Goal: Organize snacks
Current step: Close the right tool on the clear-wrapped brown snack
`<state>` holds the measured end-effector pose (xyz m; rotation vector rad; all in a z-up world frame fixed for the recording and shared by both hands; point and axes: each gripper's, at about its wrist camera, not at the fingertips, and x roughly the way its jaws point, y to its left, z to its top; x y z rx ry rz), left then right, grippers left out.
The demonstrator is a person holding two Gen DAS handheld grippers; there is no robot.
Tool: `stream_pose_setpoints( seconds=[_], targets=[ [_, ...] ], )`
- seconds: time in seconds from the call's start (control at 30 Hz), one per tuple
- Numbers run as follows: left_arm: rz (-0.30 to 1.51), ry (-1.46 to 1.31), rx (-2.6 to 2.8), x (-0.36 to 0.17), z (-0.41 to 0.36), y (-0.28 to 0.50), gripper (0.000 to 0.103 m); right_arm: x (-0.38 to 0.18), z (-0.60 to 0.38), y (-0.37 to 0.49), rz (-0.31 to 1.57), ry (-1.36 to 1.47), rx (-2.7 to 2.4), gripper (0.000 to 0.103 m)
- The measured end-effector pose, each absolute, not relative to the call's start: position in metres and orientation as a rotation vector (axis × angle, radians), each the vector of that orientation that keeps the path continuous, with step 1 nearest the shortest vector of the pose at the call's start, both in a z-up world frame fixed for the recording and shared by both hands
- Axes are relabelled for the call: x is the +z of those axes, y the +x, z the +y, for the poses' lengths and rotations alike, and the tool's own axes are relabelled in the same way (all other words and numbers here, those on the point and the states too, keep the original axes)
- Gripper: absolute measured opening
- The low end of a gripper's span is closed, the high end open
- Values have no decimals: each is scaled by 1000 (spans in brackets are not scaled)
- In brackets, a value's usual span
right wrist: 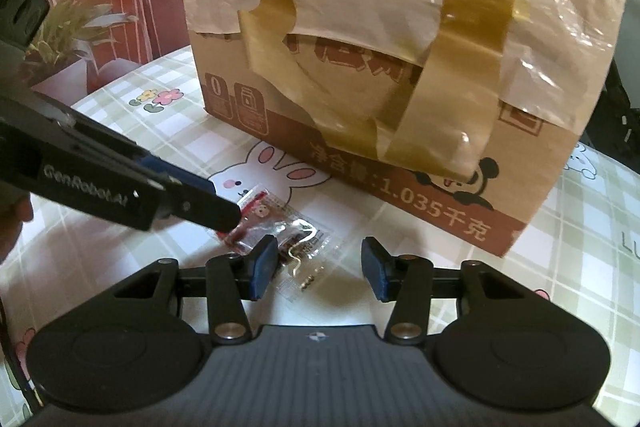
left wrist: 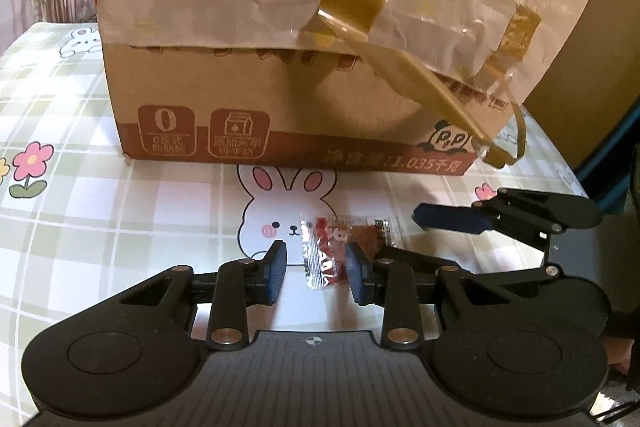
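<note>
The snack packet (left wrist: pixel 336 247) lies on the table (left wrist: pixel 120 227) before the cardboard box (left wrist: pixel 280 87). Left hand-held gripper (left wrist: pixel 316 271) straddles it, spread; right hand-held gripper (right wrist: pixel 320 267) spread beside it. Light, crinkly, slippery: pinch its middle.

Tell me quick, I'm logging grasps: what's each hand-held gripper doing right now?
Left hand-held gripper: open, jaws either side of the snack packet, not clamped.
Right hand-held gripper: open, holding nothing.
</note>
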<state>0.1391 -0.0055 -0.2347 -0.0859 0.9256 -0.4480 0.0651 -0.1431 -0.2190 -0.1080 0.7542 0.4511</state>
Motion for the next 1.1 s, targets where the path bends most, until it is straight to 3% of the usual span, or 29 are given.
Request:
stream_pose_setpoints(
  seconds=[0.6,0.77,1.1],
  targets=[
    [947,-159,-495,-243,6,148,34,-215,-145,75,726,-253,674,56],
    [945,-152,-497,-243,4,148,34,-213,-141,76,704,-329,744,63],
    [949,-158,-496,-243,4,149,34,-216,-134,85,727,-377,827,67]
  ],
)
